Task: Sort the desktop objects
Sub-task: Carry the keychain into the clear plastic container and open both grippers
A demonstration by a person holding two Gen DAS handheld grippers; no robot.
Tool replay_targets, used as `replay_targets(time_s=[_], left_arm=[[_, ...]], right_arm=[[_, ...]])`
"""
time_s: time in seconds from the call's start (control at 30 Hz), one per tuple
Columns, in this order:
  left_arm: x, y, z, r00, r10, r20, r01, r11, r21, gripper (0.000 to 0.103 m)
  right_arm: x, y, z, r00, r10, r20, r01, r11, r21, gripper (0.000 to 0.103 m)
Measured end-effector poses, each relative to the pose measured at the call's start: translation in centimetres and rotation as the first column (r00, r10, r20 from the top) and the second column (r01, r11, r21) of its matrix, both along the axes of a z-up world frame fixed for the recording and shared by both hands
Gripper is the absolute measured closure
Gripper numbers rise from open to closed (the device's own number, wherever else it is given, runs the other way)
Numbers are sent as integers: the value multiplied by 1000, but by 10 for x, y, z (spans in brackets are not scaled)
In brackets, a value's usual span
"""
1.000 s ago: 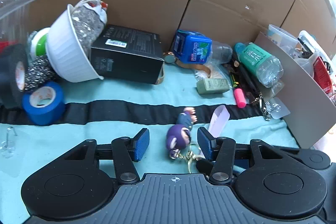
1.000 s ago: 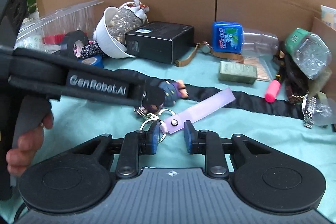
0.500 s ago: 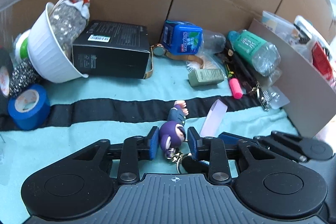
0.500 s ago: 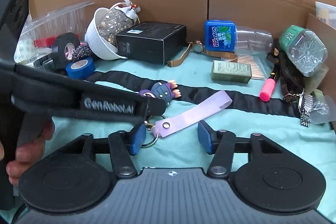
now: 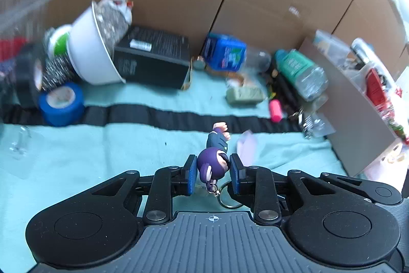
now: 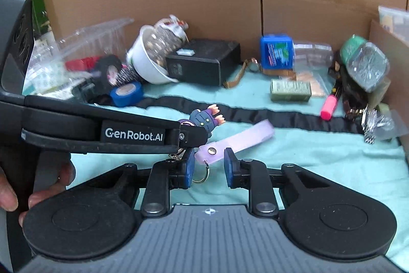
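now the left gripper [image 5: 213, 174] jaws are closing, pinching the figurine keychain [image 5: 214, 165]; right gripper [image 6: 207, 168] jaws closing around its lilac strap [image 6: 230, 142], untouched

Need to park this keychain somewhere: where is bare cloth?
Free: the teal cloth in front of the black strap, left of the figure keychain; also the near right patch. Crowded: behind the strap, from the blue tape roll to the water bottle.

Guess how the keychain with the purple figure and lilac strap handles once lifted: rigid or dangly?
Likely dangly: the figure, ring and lilac strap are loosely linked, so parts should swing. The thin strap probably flops. Looks light.
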State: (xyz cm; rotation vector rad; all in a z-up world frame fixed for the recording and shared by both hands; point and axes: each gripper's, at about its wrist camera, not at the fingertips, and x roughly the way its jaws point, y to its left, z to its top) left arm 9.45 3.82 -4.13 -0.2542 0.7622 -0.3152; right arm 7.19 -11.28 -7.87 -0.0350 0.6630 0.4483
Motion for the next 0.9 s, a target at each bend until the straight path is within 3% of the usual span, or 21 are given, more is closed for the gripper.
replay_targets(time_s=[0.27,0.53,0.73,0.9], left_arm=[[-35,15,62,990,43,131,-46,999,17,78],[-68,75,119,950,158,268,-173,984,33,78],[-88,136,136,915,261,309,-281,959,22,78],[-93,176,132,894,321,312,-346,938,29,77]], right_arm=[[-24,12,51,992,38,118,-42,998,38,75],[-35,71,103,956,170,240,-186,981,45,75],[-37,133,120,913,286,290,-301,954,8,75],[-32,183,120,890,362,277,-372,928,-18,75]])
